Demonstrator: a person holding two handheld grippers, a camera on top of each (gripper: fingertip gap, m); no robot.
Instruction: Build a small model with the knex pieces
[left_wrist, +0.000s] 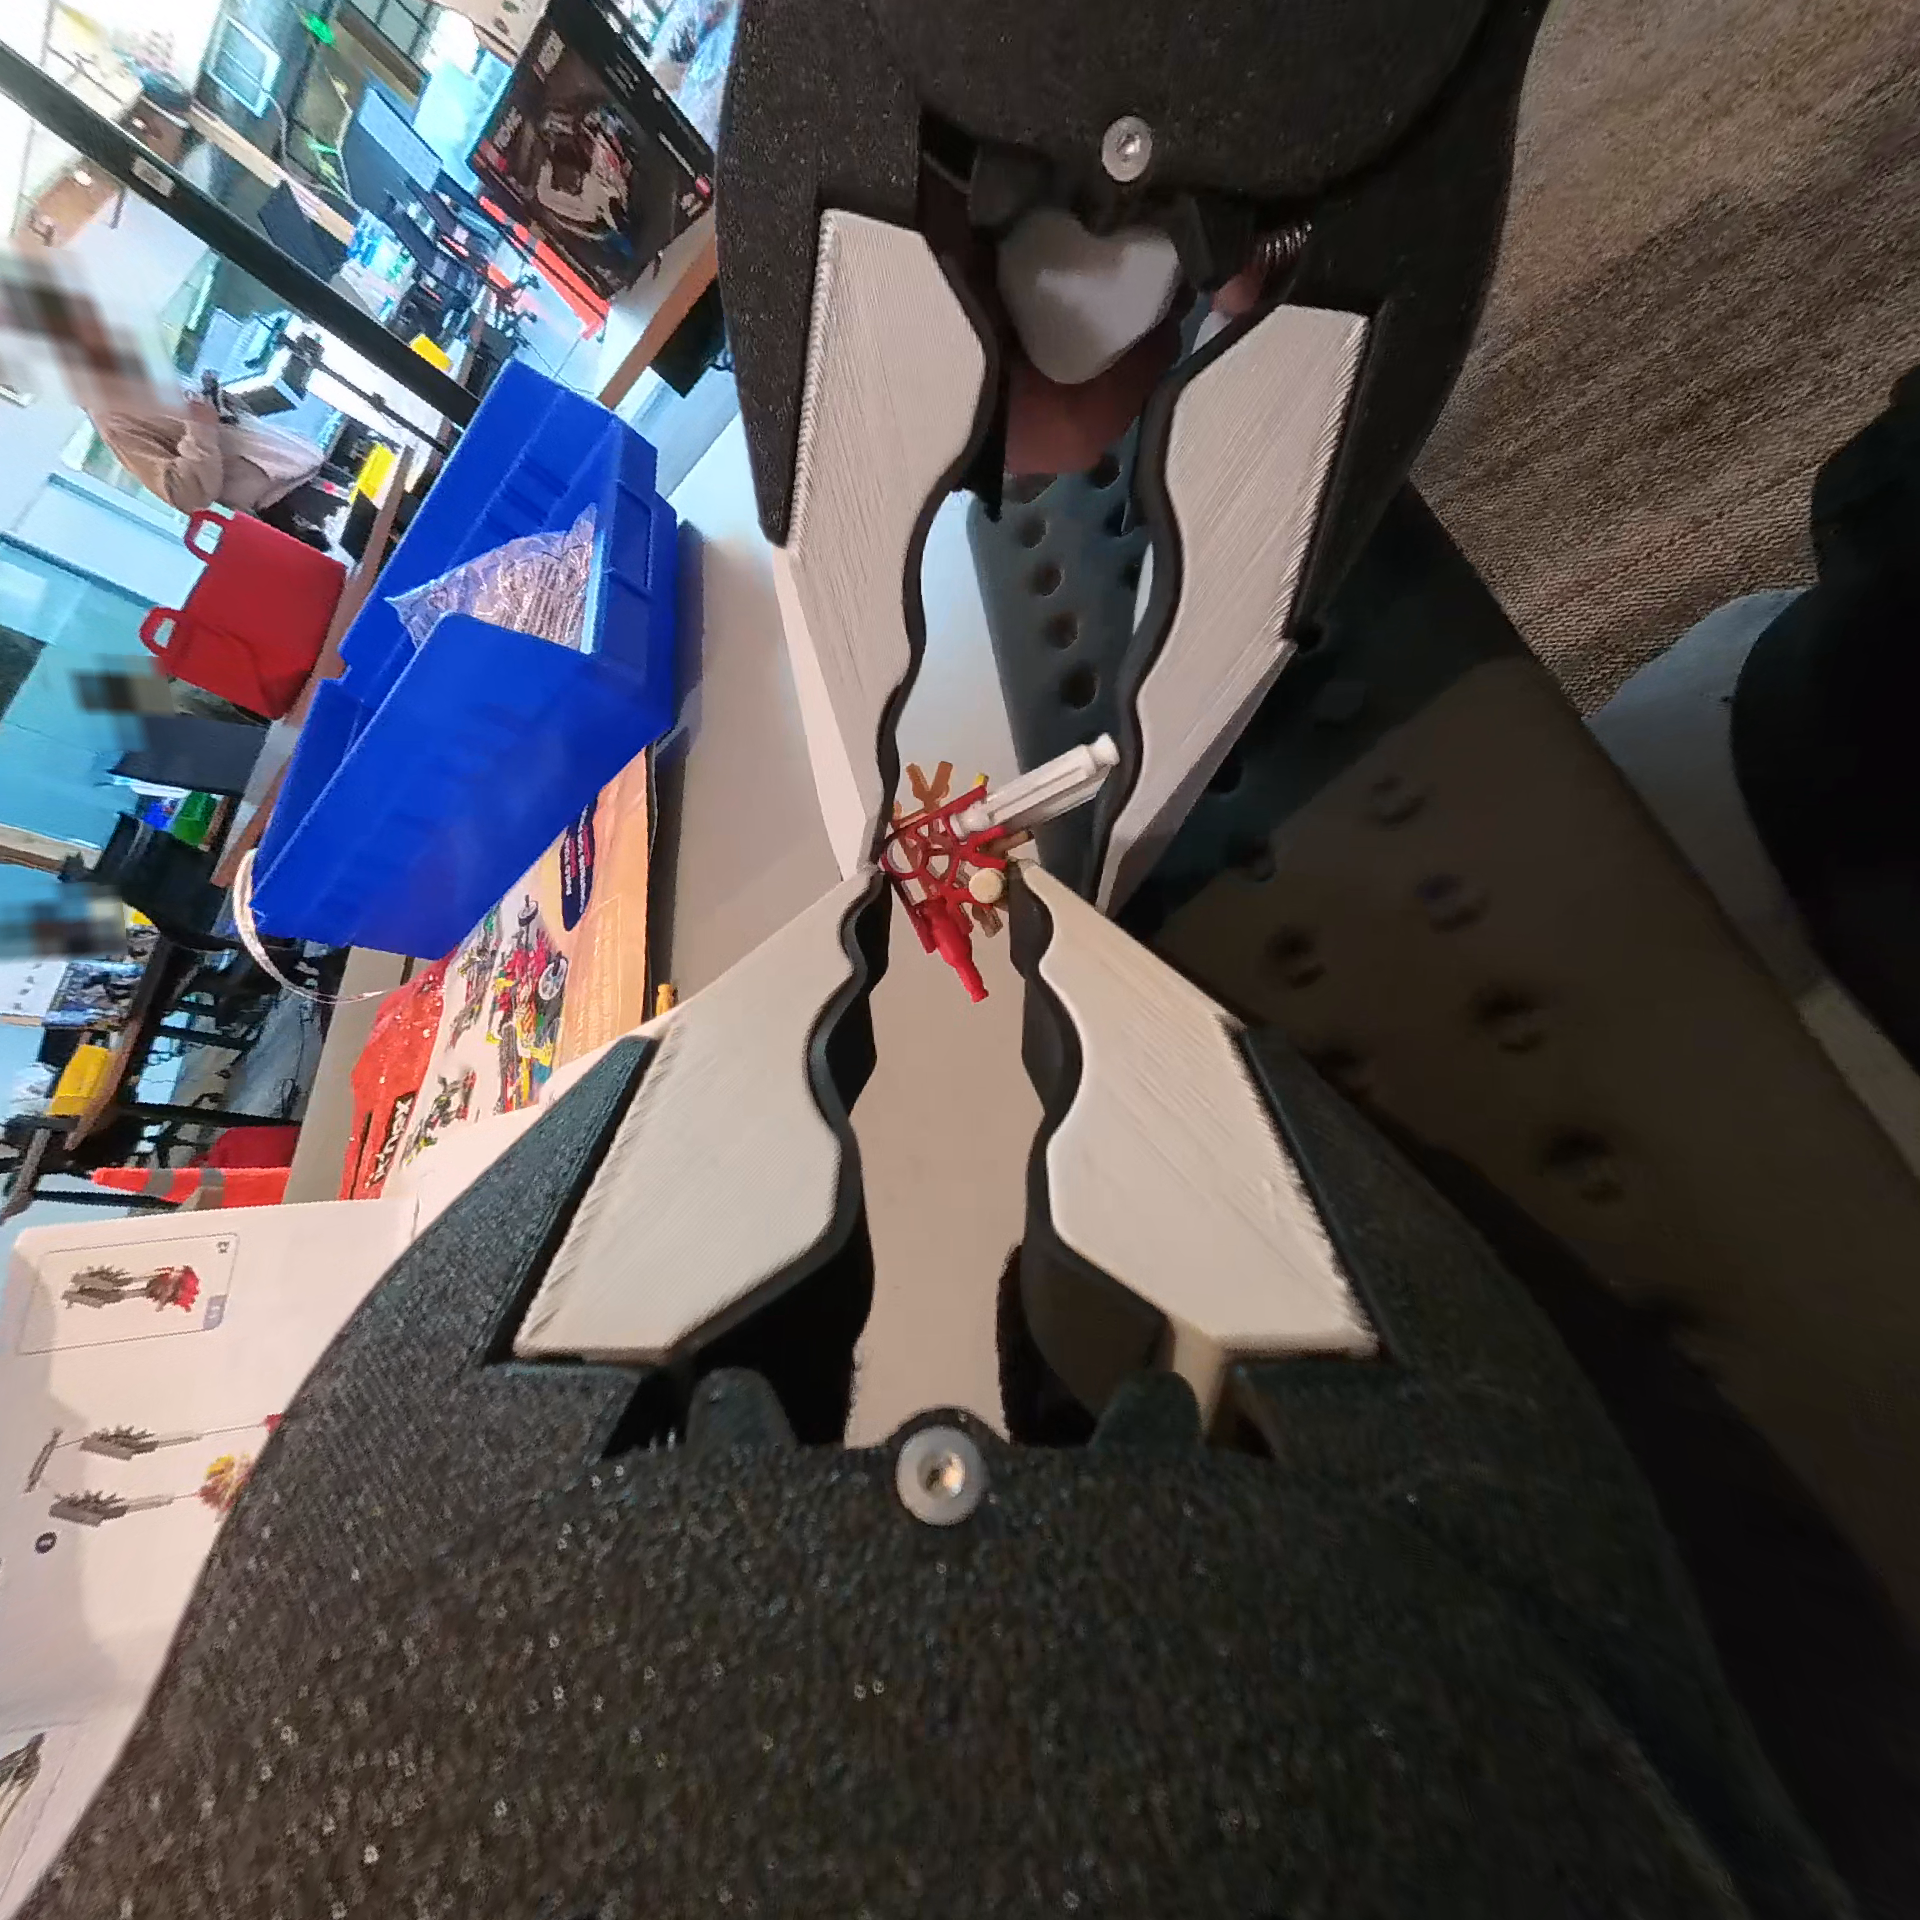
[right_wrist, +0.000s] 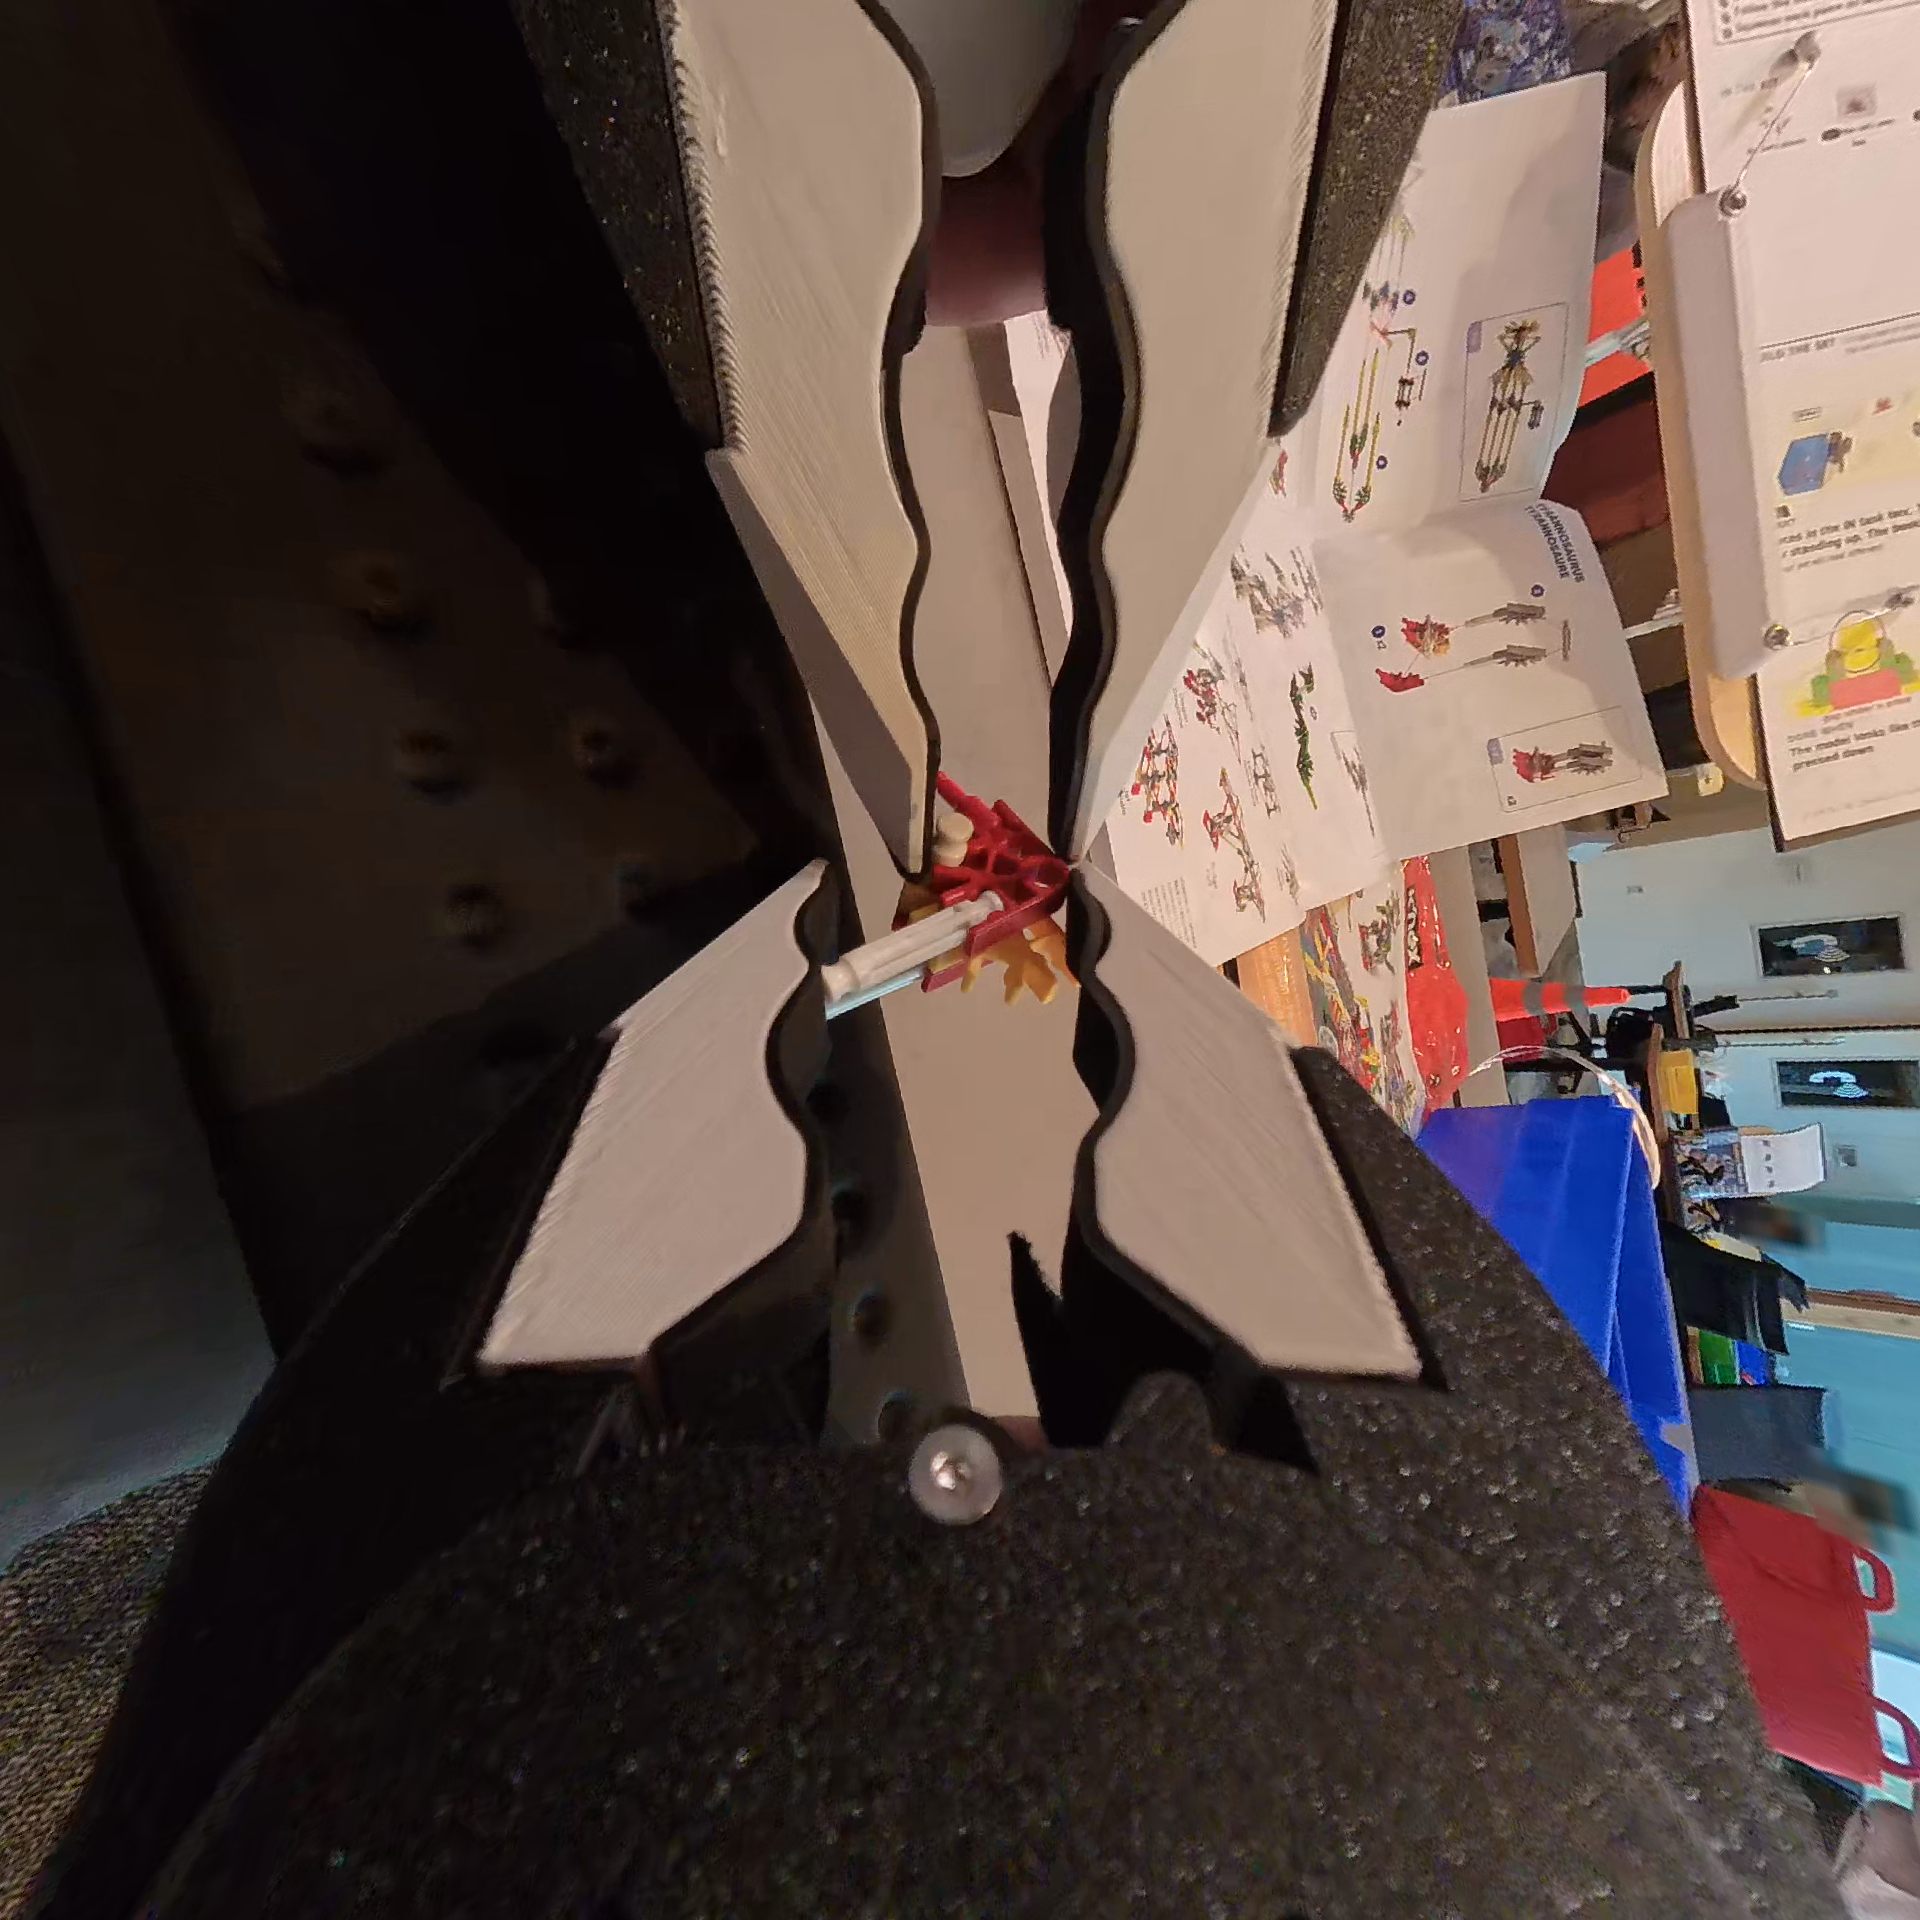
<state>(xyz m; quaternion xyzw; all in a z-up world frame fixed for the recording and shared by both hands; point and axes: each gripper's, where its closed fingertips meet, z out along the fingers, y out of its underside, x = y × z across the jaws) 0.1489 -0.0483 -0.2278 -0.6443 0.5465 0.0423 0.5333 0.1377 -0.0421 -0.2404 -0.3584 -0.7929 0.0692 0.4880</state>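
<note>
Red, white and tan plastic construction-toy assembly (left_wrist: 951, 868) sits between two opposed sets of tongs, held above the pale table (left_wrist: 727, 831). The left tongs (left_wrist: 945, 883) meet the right tongs (right_wrist: 951, 883) tip to tip around the assembly; fingers of both touch it, with a gap between each pair, though which pair carries it cannot be told. A white rod (right_wrist: 904, 951) projects sideways from the red connector. Farther out: blue bins (left_wrist: 468, 727), an open instruction booklet (right_wrist: 1455, 644), a red container (left_wrist: 249, 613).
</note>
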